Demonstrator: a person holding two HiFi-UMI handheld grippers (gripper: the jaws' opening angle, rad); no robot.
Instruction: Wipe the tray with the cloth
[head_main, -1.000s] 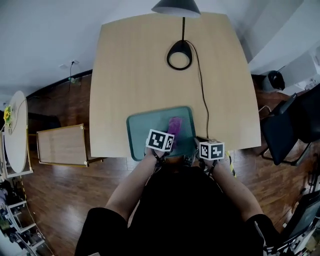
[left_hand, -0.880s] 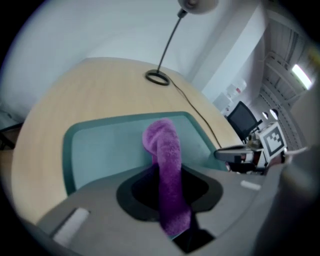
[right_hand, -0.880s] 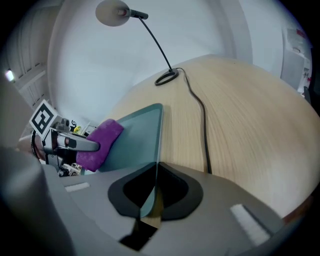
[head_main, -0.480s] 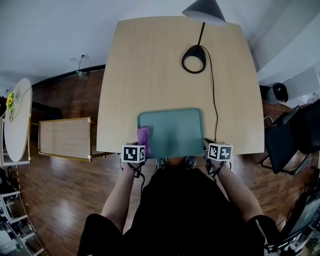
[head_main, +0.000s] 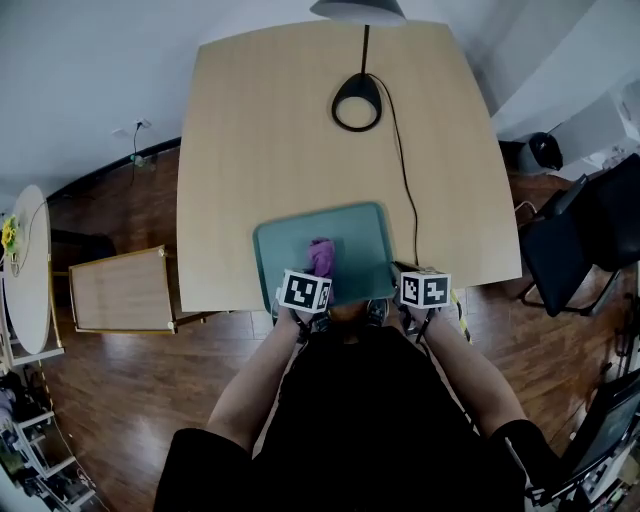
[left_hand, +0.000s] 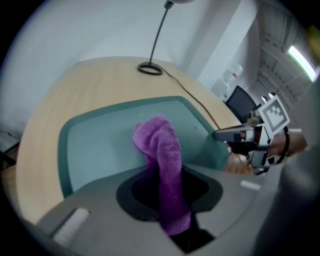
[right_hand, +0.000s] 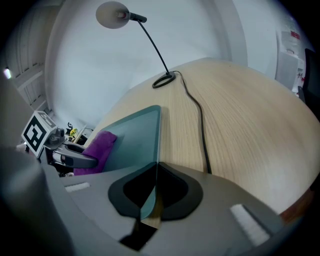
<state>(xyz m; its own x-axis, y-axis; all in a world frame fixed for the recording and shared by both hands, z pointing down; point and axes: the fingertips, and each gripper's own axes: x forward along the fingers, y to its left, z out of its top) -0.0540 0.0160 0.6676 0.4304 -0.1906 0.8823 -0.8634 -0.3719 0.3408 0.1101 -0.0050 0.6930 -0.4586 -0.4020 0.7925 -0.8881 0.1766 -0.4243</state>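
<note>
A teal tray (head_main: 280, 250) lies at the wooden table's near edge. A purple cloth (head_main: 320, 255) rests on its middle, bunched up. My left gripper (head_main: 312, 275) is shut on the cloth (left_hand: 162, 145), whose free end presses on the tray floor (left_hand: 100, 145). At the tray's near right corner, my right gripper (head_main: 405, 276) is shut on the rim. In the right gripper view the rim (right_hand: 150, 150) runs straight into the closed right gripper (right_hand: 152, 187), with the cloth (right_hand: 97, 145) off to the left.
A black desk lamp stands at the table's far side, with its ring base (head_main: 357, 103) and a cord (head_main: 405, 190) that runs down past the tray's right edge. A dark chair (head_main: 580, 240) stands to the right, and a low wooden cabinet (head_main: 125, 290) to the left.
The left gripper swept the cloth from the tray's right half to its left end, then back to the middle. The right gripper has stayed on the tray's near right corner.
</note>
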